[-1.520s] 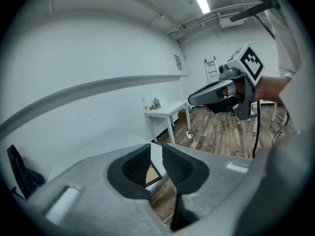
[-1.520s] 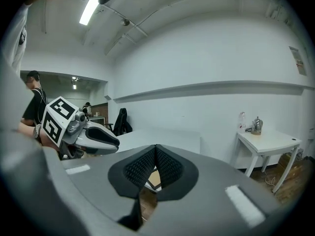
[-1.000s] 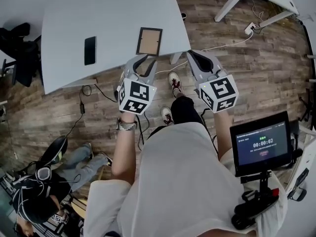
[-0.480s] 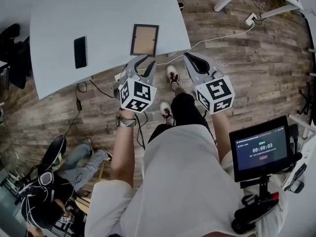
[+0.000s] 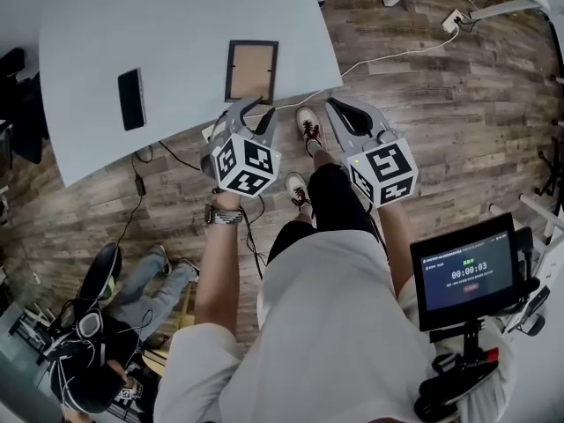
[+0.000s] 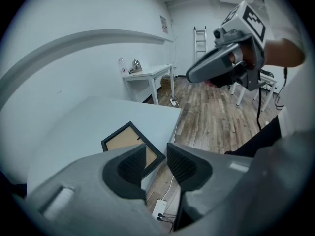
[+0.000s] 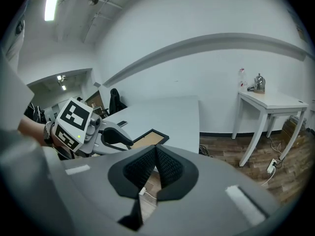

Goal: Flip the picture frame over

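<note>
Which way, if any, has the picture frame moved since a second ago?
No. The picture frame still lies by the near edge of the table, right of the phone.

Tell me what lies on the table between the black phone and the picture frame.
Nothing. In the head view, the stretch of grey table between the black phone and the picture frame is bare.
</note>
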A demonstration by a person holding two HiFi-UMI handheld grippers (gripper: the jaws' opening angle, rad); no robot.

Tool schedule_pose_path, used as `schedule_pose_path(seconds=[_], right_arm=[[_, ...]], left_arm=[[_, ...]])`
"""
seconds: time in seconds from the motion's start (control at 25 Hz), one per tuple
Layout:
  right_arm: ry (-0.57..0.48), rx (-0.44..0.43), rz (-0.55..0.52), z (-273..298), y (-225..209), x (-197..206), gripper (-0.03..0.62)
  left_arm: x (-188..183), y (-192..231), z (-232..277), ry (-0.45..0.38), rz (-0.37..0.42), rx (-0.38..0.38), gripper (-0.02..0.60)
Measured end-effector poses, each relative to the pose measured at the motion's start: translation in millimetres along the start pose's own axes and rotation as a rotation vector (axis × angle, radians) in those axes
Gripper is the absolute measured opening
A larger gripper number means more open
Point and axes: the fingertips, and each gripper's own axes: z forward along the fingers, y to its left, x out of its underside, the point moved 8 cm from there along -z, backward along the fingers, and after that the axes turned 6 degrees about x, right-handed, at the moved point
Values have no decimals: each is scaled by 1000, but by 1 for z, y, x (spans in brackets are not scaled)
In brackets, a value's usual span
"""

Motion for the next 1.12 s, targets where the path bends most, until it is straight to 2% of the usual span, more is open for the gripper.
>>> schedule_pose_path(seconds=[0.08, 0.2, 0.32, 0.44, 0.64, 0.92, 1.12], right_arm=[[17, -3, 13, 6, -5, 10, 2], [34, -5, 26, 13, -8, 20, 2], [43, -7, 25, 13, -7, 24, 2], [46, -9, 29, 13, -7, 25, 2], [48, -15, 39, 13, -3, 27, 2], [60, -19, 61, 14, 0, 34, 3], [65, -9, 72, 14, -2, 36, 3]], left_arm=[[5, -2, 14, 48, 52, -10, 133], [15, -6, 31, 146, 185, -43, 149], [18, -10, 35, 185, 244, -63, 149], [20, -13, 35, 203, 267, -75, 150], [25, -14, 32, 194, 231, -89, 150], [29, -17, 41, 231, 351, -175, 156], [33, -15, 47, 246, 379, -205, 170]])
